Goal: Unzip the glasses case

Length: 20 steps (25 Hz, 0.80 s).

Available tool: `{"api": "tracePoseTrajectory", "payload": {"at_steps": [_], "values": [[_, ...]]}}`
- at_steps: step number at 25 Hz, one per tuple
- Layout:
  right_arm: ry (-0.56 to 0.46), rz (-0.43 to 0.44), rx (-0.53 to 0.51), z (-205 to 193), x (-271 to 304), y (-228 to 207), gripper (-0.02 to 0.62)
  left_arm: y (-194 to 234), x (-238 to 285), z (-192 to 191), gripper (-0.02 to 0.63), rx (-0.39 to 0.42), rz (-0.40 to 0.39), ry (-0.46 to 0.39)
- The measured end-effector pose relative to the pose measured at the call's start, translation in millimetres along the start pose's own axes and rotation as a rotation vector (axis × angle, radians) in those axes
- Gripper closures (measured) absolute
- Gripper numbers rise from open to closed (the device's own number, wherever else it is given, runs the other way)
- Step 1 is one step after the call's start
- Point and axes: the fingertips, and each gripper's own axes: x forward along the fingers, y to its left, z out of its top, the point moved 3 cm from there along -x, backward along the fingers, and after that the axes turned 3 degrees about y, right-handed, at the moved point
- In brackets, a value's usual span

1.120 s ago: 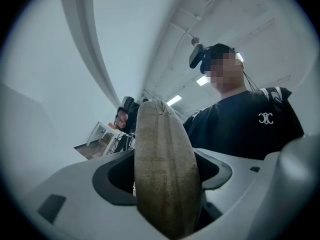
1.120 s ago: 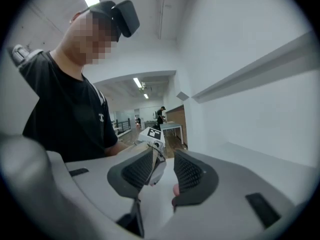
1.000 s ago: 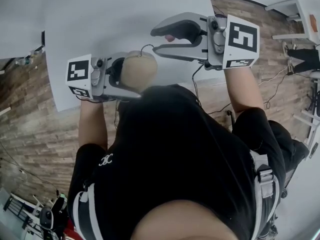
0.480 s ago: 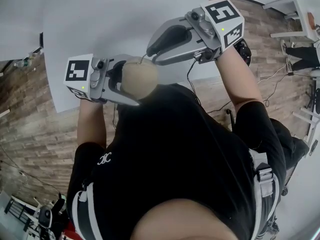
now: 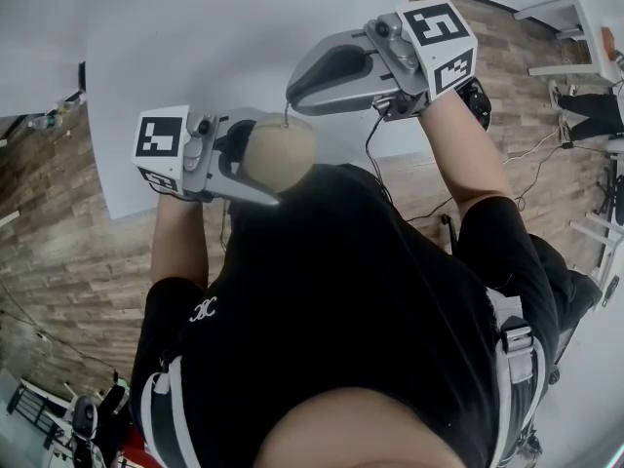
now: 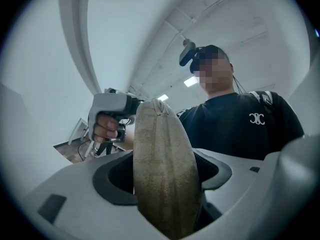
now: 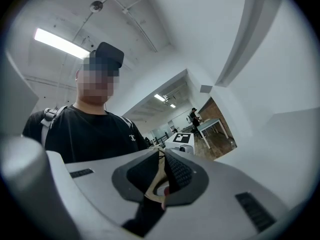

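Tongs, left [image 5: 277, 160]: clamped on the glasses case [image 6: 162, 164], one pad on each broad face, with the narrow seamed edge turned towards that gripper's camera. Grip appears firm.

Tongs, right [image 7: 161, 159]: the jaws have just been closing and now stand almost together on a thin tan strip, judged to be the zip pull [image 7: 154, 184]. The strip lies between the pads and appears pinched.

Location: the case is held in the air close to the person's chest, off the near edge of the white bench [image 5: 195, 47] and touching nothing on it. In the head view the right tongs sit at 1 o'clock of the case, just beside its top end. A thin cord runs from that end up to them.

Step in hand, as judged: the pull is taken and the draw has not begun.

Recommendation: keep the left clamp still as the counter-hold. Lead the pull along the seam, following the curve of the edge, rather than straight away from the case. The strip is narrow and could slip from the pads under a sideways tug.

Container: the case looks fully closed, with no gap visible along the seam. Contents cannot be determined.
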Motion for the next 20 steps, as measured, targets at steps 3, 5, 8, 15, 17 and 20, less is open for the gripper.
{"api": "tracePoseTrajectory", "payload": {"at_steps": [3, 5, 8, 15, 17, 20], "values": [[0.005, -0.05, -0.035, -0.4, -0.4, -3.2, 0.555, 2.2, -3.4, 1.2, 0.276, -0.001, 0.017, -0.026], [0.007, -0.114, -0.07, 0.0, -0.2, -7.6, 0.561, 4.3, -8.4, 1.2, 0.276, -0.008, 0.037, -0.057], [-0.002, -0.24, -0.127, 4.7, -1.8, -8.7, 0.569, 5.5, -14.0, 0.8, 0.276, -0.041, 0.075, -0.109], [0.046, -0.508, -0.217, 15.6, -9.4, -2.0, 0.574, 16.8, -20.5, -1.2, 0.276, -0.11, 0.167, -0.189], [0.072, -0.578, -0.239, 17.2, -10.0, -6.5, 0.575, 23.1, -26.1, -1.2, 0.276, -0.129, 0.171, -0.223], [0.106, -0.663, -0.236, 17.5, -13.6, -21.0, 0.575, 35.7, -37.3, 1.2, 0.276, -0.179, 0.189, -0.272]]}}
